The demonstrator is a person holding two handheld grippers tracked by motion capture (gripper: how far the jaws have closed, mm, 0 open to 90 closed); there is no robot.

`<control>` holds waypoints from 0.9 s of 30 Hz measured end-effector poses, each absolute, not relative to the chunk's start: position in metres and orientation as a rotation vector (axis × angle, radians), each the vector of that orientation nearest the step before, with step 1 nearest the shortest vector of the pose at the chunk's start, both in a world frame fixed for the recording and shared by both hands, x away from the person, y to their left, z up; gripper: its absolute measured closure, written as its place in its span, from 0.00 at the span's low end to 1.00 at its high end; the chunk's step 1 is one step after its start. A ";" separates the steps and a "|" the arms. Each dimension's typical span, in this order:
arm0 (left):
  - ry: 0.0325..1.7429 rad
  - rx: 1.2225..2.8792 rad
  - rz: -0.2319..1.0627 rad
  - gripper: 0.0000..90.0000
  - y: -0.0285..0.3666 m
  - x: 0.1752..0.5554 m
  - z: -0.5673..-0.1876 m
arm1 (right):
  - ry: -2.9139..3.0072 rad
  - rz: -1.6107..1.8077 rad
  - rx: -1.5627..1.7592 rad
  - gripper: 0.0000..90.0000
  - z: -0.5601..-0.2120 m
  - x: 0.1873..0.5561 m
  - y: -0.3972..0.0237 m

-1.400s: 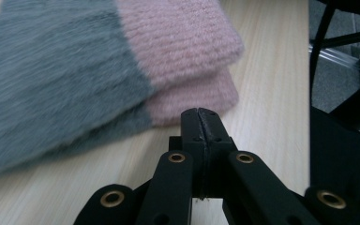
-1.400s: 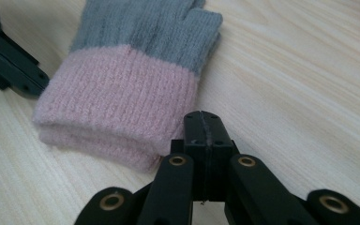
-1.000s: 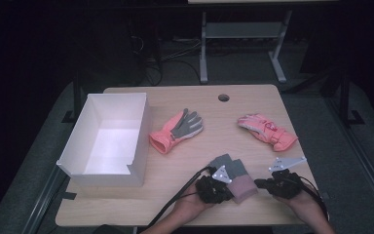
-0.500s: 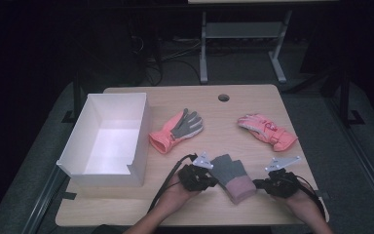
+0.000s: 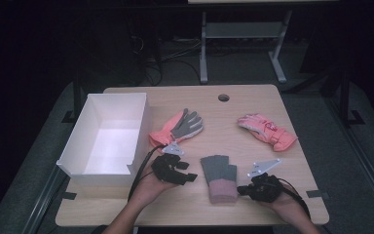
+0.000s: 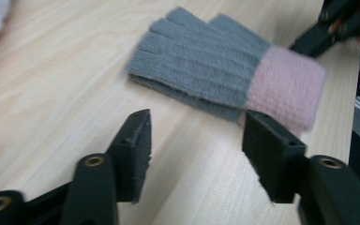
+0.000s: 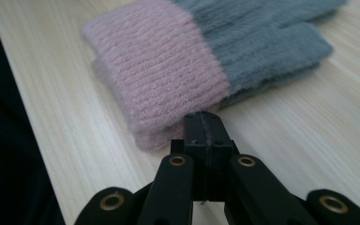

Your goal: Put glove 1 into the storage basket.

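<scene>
The grey glove (image 7: 262, 42) runs off the frame's top — its fingertips cut off.

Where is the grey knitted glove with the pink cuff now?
In the high view the grey knitted glove with the pink cuff lies near the table's front edge, between the left tongs and right tongs.

A white box (image 5: 108, 136) sits at the table's (image 5: 253, 100) left. A coral-and-grey glove (image 5: 177, 128) lies mid-table, a pink glove (image 5: 268, 131) far right.
</scene>
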State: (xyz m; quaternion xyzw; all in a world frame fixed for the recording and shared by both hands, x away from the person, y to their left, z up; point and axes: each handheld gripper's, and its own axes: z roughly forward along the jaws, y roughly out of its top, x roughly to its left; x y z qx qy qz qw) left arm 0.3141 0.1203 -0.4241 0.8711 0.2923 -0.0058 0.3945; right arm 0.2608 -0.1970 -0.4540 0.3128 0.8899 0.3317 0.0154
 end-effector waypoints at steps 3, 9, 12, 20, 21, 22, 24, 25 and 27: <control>0.749 2.203 -0.008 0.37 0.124 0.316 -0.422 | 2.793 1.042 0.949 1.00 -0.455 0.261 -0.186; 0.749 2.219 0.002 0.27 0.123 0.317 -0.423 | 2.831 1.069 0.869 1.00 -0.455 0.263 -0.162; 0.752 2.219 0.002 0.24 0.122 0.318 -0.422 | 2.855 1.080 0.817 1.00 -0.456 0.265 -0.144; 0.749 2.226 0.018 0.23 0.124 0.319 -0.421 | 2.880 1.097 0.754 1.00 -0.457 0.272 -0.114; 0.749 2.225 0.020 0.23 0.124 0.319 -0.422 | 2.882 1.099 0.745 1.00 -0.457 0.273 -0.109; 0.751 2.224 0.021 0.23 0.125 0.319 -0.422 | 2.883 1.096 0.726 1.00 -0.458 0.274 -0.105; 0.747 2.225 0.024 0.23 0.125 0.320 -0.421 | 2.881 1.094 0.697 1.00 -0.459 0.277 -0.096; 0.754 2.223 0.029 0.23 0.125 0.320 -0.420 | 2.880 1.097 0.692 1.00 -0.458 0.279 -0.090; 0.742 2.235 0.046 0.23 0.126 0.321 -0.419 | 2.871 1.107 0.692 1.00 -0.456 0.278 -0.092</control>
